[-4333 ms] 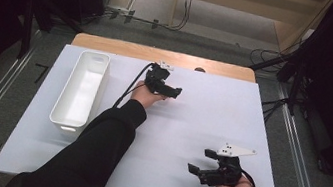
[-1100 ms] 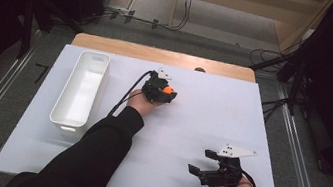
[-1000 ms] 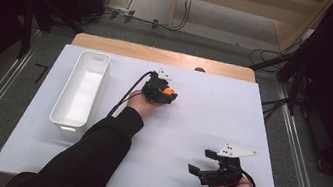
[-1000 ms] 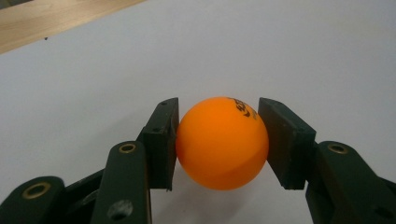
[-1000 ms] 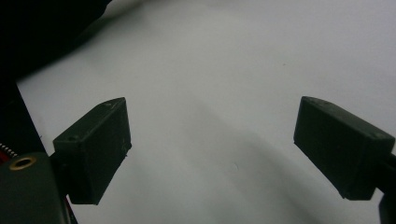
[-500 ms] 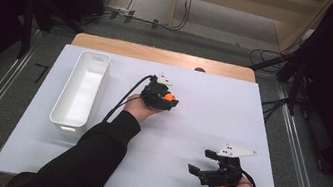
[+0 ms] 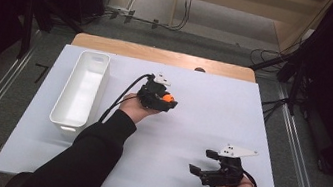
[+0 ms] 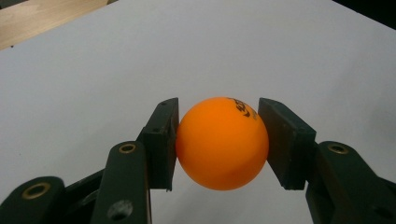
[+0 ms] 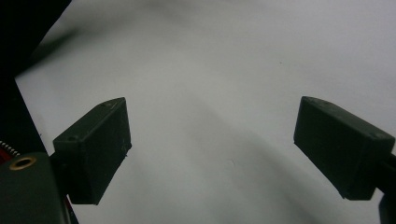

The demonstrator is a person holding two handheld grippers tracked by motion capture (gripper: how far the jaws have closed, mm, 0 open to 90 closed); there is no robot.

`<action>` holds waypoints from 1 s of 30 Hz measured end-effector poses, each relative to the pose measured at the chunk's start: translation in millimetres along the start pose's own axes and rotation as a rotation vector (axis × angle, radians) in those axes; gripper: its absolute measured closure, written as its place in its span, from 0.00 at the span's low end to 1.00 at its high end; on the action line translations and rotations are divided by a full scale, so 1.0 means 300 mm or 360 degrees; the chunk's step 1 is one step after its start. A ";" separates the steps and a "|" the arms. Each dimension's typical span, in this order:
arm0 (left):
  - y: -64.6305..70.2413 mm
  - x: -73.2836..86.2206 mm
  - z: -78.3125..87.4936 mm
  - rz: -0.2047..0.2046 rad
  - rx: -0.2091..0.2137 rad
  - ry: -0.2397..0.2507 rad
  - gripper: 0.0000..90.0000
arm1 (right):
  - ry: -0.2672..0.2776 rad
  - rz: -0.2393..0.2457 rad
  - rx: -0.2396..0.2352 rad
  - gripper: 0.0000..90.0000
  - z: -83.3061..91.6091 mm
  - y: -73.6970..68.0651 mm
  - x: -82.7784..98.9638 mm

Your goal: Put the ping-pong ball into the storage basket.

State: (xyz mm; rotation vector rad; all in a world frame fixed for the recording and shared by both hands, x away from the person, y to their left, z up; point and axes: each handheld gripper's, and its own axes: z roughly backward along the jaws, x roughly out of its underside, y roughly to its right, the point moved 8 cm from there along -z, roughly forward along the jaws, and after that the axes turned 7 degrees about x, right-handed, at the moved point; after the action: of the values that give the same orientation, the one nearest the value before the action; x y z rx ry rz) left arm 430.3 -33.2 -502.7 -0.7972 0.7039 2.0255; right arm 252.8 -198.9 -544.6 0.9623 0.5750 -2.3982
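While left gripper [image 8: 219, 144] clamps orange ball [image 8: 222, 143], showing its black print, right gripper [image 9: 212, 149] gapes over white table [image 9: 224, 60].

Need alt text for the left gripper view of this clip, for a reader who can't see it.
An orange ball with black print near its top sits clamped between the two black jaws of the left tool, which rise from the bottom of the picture. Behind it lies a white table, with a strip of wood in the top left corner.
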 end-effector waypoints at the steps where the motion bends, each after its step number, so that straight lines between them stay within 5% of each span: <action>1: 0.000 0.000 0.000 0.0000 0.0000 0.0000 0.56 | 0.0000 0.0000 0.0000 0.11 0.000 0.000 0.000; 7: -0.002 0.000 0.017 0.0049 0.0010 -0.0020 0.56 | -0.0003 0.0002 0.0001 0.11 0.000 0.001 0.000; 30: 0.013 -0.003 0.086 0.0075 0.0060 -0.0117 0.56 | -0.0018 0.0015 -0.0010 0.11 -0.003 -0.010 0.002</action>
State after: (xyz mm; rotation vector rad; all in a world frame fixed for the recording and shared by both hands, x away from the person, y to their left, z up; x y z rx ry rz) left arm 420.3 -17.2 -484.8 -0.6868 0.7228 2.0667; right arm 251.2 -196.2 -545.0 0.9459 0.5725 -2.3905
